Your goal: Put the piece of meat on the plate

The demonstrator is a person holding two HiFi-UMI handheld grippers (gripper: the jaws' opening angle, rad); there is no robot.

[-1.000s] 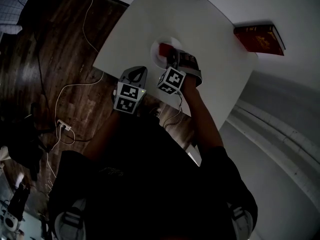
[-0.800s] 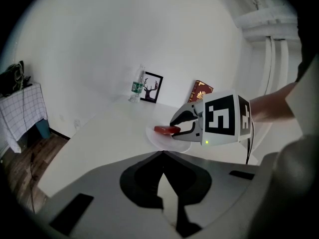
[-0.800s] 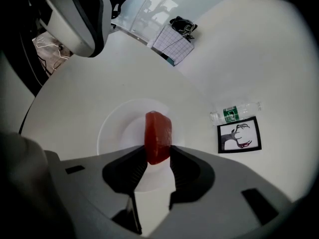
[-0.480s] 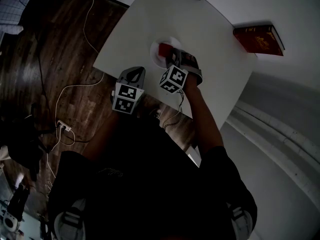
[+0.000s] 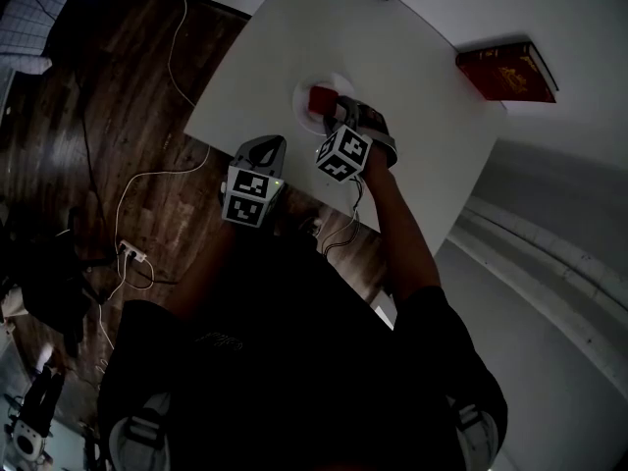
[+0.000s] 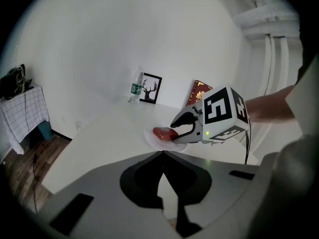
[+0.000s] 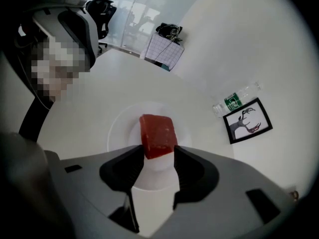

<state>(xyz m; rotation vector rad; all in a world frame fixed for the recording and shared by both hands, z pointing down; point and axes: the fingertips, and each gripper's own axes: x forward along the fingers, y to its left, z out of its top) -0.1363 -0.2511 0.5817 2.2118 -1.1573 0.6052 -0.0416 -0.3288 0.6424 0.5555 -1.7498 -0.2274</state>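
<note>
My right gripper (image 7: 158, 153) is pinching the piece of meat (image 7: 158, 135): both jaws press against the near end of the red block, one on each side. The meat sits over the middle of the plate (image 7: 117, 128), low against its white surface, though I cannot tell whether its underside rests on it. From the left gripper view the meat (image 6: 164, 133) shows at my right gripper's (image 6: 175, 131) tips, above the plate (image 6: 152, 139). My left gripper (image 6: 162, 152) is pressed together at the tips with nothing between them, held back from the plate on its near side, at the edge of the table (image 5: 412, 67). Beyond the plate stand a bottle (image 7: 234, 99) and a framed picture (image 7: 247, 119), side by side. A red book (image 5: 505, 71) lies well apart from the plate (image 5: 302, 96), off the table's corner.
</note>
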